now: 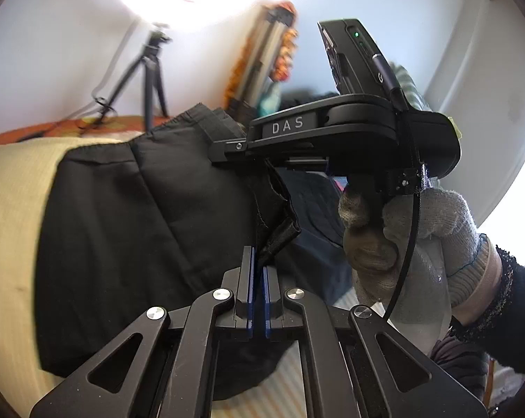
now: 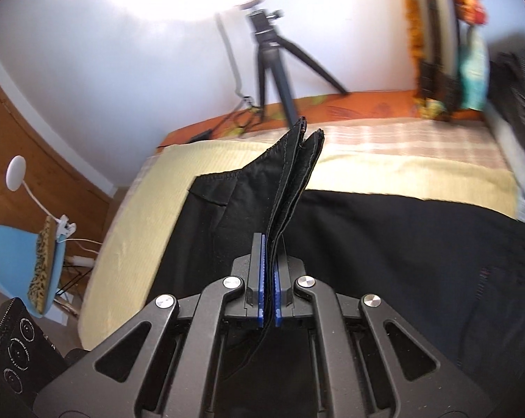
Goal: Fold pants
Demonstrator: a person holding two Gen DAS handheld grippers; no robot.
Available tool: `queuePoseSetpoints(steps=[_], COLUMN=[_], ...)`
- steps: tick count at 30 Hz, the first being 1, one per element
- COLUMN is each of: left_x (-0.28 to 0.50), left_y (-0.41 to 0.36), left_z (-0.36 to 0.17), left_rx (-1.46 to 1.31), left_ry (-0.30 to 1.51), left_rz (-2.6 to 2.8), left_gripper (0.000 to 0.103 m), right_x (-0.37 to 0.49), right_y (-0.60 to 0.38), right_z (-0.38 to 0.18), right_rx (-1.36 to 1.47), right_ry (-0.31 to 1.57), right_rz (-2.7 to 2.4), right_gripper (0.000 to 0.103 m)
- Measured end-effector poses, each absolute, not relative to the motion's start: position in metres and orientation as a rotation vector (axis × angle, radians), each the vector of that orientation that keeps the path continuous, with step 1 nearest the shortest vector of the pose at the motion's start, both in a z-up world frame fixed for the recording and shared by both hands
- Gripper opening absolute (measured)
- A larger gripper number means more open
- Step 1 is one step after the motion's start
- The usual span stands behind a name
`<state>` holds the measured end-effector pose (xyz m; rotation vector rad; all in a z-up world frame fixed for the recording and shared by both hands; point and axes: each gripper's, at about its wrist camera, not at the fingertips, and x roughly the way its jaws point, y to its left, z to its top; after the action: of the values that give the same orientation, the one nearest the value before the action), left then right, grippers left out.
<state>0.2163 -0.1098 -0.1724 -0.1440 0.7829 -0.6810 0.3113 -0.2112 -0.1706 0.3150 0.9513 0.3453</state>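
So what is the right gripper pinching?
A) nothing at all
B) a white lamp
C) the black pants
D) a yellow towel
C: in the right wrist view the right gripper is shut on folded edges of the black pants, which stick up from between its blue pads above the yellow-covered bed.
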Motion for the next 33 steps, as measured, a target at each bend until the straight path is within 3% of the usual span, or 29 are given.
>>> queuePoseSetpoints(steps=[6,10,13,21,33], left_x=[0.215,0.209,0.201,0.236,0.254], left_y=[-0.133,-0.119,-0.089,-0.033,-0.089], left_z=[-0.176,-0.166,-0.154,-0.167,-0.212], left_rx=[-0.082,-0.062,-0.072,-0.071,0.037], left_ry=[0.838,0.857,0.820,0.823,0.914], left_rz=[-0.721,-0.713,-0.667,-0.465,-0.517], left_gripper=[0.004,0.023,0.032,0.032,0.032], right_x=[0.308,0.308,0.303,0.278,0.263], right_y=[-0.238,-0.249,-0.259,-0.295,-0.340], right_z=[-0.182,-0.184,-0.185,-0.175,-0.193], right_rx=[0.338,0.351,0.349,0.381,0.397], right_ry=[0.958,0.956,0.955,0.946,0.984], right_rz=[0.301,0.282,0.276,0.248,0.154], right_gripper=[0.005,0.005,0.005,0.005,0.005])
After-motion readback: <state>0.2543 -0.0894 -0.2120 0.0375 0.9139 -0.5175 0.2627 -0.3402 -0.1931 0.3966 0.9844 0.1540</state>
